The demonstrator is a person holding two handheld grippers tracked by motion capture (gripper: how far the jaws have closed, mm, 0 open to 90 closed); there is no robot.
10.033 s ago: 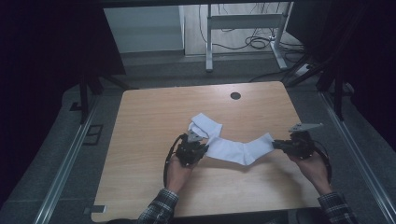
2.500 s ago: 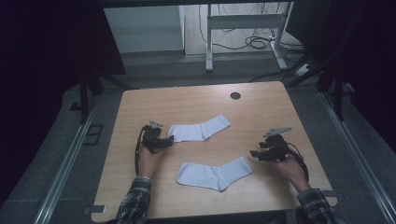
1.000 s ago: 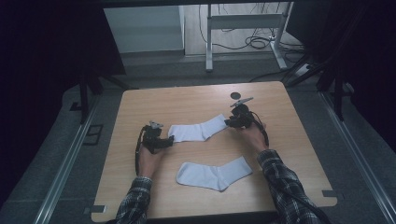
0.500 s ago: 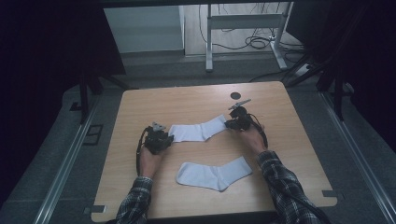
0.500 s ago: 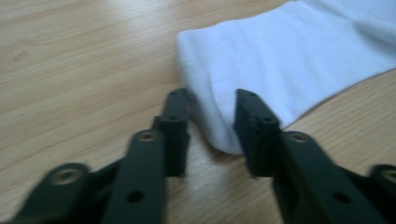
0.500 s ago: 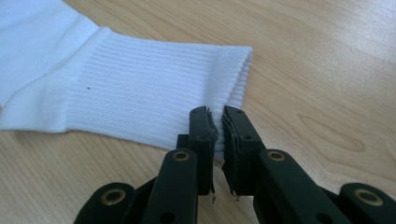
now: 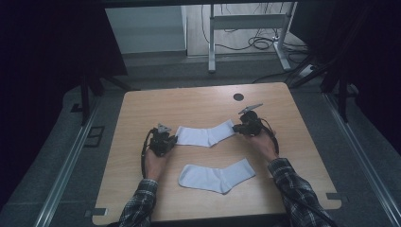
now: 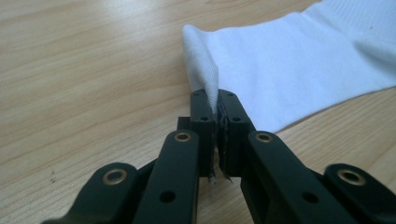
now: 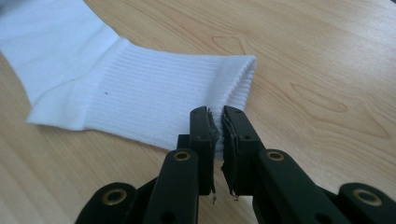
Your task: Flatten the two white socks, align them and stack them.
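Observation:
Two white socks lie flat on the wooden table [image 7: 198,101]. The far sock [image 7: 203,135] stretches between both grippers. My left gripper [image 7: 171,139] is shut on its left end; in the left gripper view the fabric [image 8: 303,70] rises in a pinched fold between the closed jaws [image 8: 218,100]. My right gripper [image 7: 237,126] is at the ribbed cuff on the right end. In the right gripper view the cuff [image 9: 140,88] has its edge caught between the nearly closed jaws [image 9: 218,116]. The near sock [image 7: 217,175] lies alone, closer to the person.
A round black grommet hole [image 7: 238,97] sits near the table's far edge. Beyond the table stand a metal desk frame [image 7: 246,21] and floor cables [image 7: 257,45]. Rails run along both sides of the table.
The right gripper came from the table's right front to the far sock's cuff and closed there. The left gripper kept its hold on the other end throughout.

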